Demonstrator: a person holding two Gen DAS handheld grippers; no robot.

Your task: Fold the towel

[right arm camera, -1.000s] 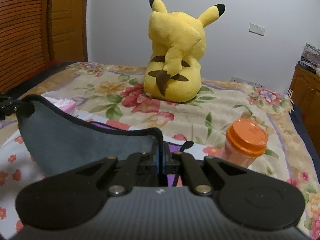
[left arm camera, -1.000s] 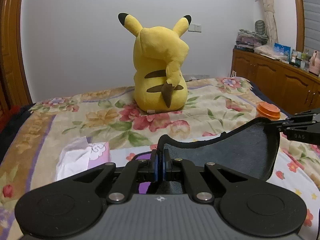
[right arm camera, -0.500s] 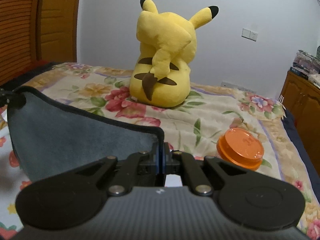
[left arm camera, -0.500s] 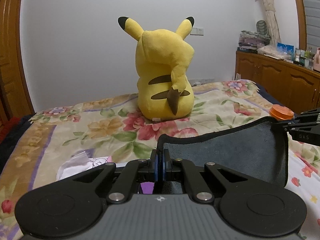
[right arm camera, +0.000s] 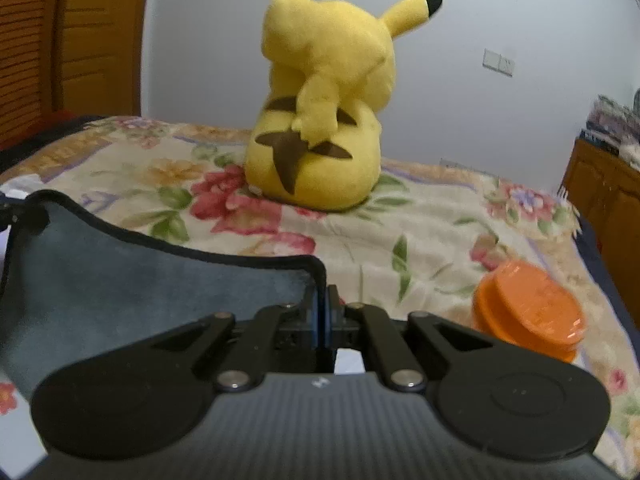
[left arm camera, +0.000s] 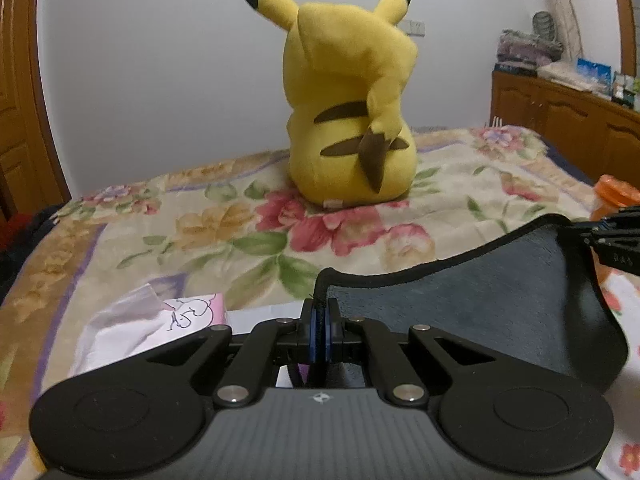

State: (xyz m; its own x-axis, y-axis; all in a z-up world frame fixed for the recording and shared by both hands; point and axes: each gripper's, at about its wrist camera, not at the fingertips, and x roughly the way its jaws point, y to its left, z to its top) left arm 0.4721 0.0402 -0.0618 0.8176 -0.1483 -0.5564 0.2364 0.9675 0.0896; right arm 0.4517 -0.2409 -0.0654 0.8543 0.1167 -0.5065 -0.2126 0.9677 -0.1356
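Observation:
A dark grey towel (left arm camera: 472,304) with a black hem hangs stretched between my two grippers above the flowered bed. My left gripper (left arm camera: 319,320) is shut on one top corner of it. My right gripper (right arm camera: 322,312) is shut on the other top corner; the towel (right arm camera: 132,280) spreads to the left in that view. The right gripper also shows at the right edge of the left wrist view (left arm camera: 612,240), holding the far corner. The towel's lower part is hidden behind the gripper bodies.
A big yellow plush toy (left arm camera: 352,120) sits on the bed (left arm camera: 248,232) ahead. An orange-lidded jar (right arm camera: 528,312) stands at the right. A white and pink tissue pack (left arm camera: 152,320) lies at the left. Wooden cabinets (left arm camera: 568,120) stand far right.
Both grippers have moved forward toward the plush toy with the towel held between them. The toy looks larger and the towel's top edge stays raised.

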